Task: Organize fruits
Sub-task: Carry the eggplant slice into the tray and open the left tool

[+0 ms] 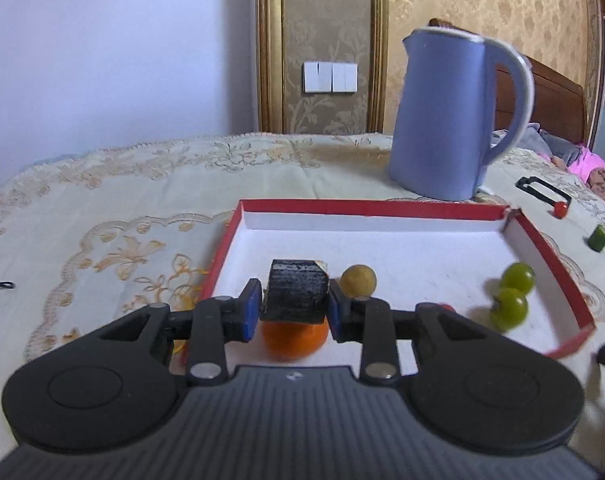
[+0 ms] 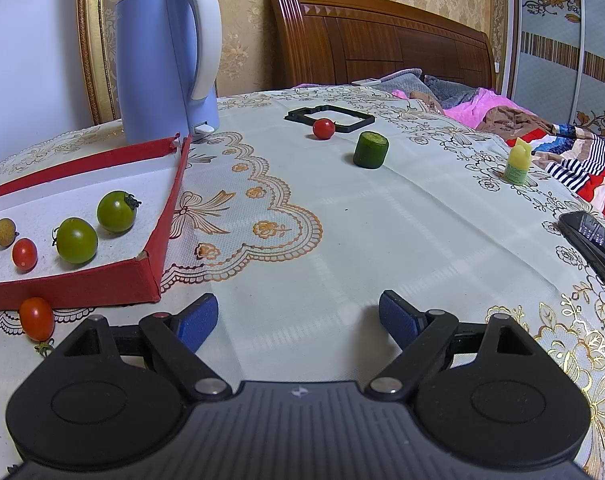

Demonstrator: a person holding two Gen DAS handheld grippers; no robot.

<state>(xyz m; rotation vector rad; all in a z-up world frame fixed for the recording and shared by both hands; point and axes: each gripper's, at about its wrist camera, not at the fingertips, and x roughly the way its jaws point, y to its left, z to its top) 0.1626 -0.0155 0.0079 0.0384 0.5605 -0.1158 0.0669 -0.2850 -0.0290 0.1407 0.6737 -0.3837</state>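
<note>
Glossy plastic kettle (image 2: pixel 162 60), embroidered cloth tablecloth (image 2: pixel 342 220), red cardboard tray (image 2: pixel 158 216), polished wooden headboard (image 2: pixel 382 40)

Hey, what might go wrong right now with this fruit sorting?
1. The left gripper holds a dark block above the orange in the red tray; released there, it may land on the orange and tumble.
2. The red tomato by the tray wall could roll if the open right gripper nudges it.

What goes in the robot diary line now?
left gripper: shut on dark block, over red tray | right gripper: open
</note>
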